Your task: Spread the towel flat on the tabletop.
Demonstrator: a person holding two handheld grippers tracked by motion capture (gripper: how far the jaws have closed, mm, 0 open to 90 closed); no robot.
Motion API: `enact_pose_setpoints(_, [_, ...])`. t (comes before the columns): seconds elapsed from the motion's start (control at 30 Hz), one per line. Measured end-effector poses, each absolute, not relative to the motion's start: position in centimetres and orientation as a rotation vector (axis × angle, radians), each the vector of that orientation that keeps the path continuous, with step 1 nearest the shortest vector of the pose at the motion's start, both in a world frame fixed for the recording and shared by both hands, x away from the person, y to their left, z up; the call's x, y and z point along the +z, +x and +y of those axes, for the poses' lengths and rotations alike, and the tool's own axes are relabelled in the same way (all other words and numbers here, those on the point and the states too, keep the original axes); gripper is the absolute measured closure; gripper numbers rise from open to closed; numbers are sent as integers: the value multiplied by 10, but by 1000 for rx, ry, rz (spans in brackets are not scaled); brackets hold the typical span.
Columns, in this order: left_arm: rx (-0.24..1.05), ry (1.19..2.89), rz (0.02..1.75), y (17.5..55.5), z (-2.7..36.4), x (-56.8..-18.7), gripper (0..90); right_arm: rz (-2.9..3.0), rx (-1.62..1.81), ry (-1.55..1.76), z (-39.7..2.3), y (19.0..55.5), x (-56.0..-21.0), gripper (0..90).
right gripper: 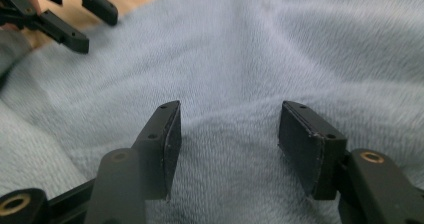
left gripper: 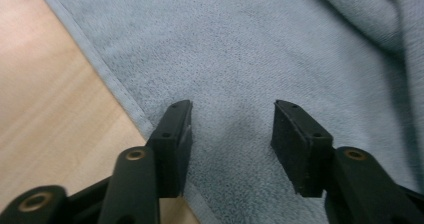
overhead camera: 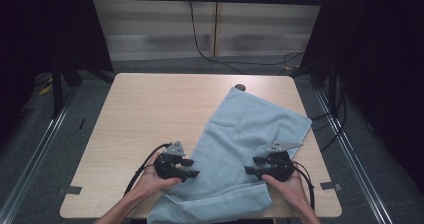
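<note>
A light blue towel [overhead camera: 245, 139] lies slantwise on the right half of the wooden table [overhead camera: 145, 109], its near end hanging over the front edge. My left gripper [overhead camera: 192, 168] stands open at the towel's left hem, jaws pointing right. In the left gripper view its jaws hover apart over the towel [left gripper: 260, 59] beside the hem, with nothing between them. My right gripper [overhead camera: 251, 165] is open above the towel's right part, jaws pointing left. In the right gripper view only flat towel [right gripper: 280, 49] lies below the gap, and the left gripper [right gripper: 75, 14] shows at top left.
A small dark round spot [overhead camera: 240, 87] sits on the table just past the towel's far corner. Black cables [overhead camera: 220, 59] run over the floor behind the table. Metal rails [overhead camera: 40, 144] flank both sides. Bare wood [left gripper: 45, 99] lies left of the towel.
</note>
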State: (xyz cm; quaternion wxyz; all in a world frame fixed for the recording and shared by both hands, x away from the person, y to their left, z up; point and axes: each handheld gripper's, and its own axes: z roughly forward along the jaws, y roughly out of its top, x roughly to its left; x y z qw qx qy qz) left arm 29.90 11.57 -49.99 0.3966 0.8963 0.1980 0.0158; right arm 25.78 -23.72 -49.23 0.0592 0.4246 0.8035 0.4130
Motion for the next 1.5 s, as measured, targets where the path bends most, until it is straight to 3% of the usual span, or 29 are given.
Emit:
enact_pose_setpoints(0.03, [105,2287,475,295,115,-500,591,2434,1238,1290,-237,257,-493,427])
enact_pose_setpoints(0.13, [102,2284,448,287,117,-500,806,2427,1242,1299,-240,253,-492,423])
enact_pose_setpoints(0.17, [109,2288,456,285,118,-500,841,2425,1246,1299,-242,250,-492,424])
enact_pose_setpoints(0.43, [43,2243,532,284,125,-502,859,2463,1211,1268,-237,239,-501,449])
enact_pose_setpoints(0.57, [8,2226,587,288,136,-501,864,2465,1127,1171,-225,241,-500,809])
enact_pose_setpoints(0.63, [-13,2210,623,289,143,-500,866,2457,1137,1171,-225,242,-499,851])
enact_pose_setpoints(1.0, [-41,2070,648,258,197,-476,867,2323,1276,1232,-266,215,-474,855])
enact_pose_setpoints(1.2, [-25,2084,631,246,201,-473,865,2325,1293,1197,-261,207,-472,847])
enact_pose_setpoints(1.4, [-54,2072,722,258,216,-481,850,2353,1274,1176,-247,223,-475,813])
enact_pose_setpoints(1.5, [-56,2064,721,256,223,-481,765,2385,1273,1166,-238,228,-473,708])
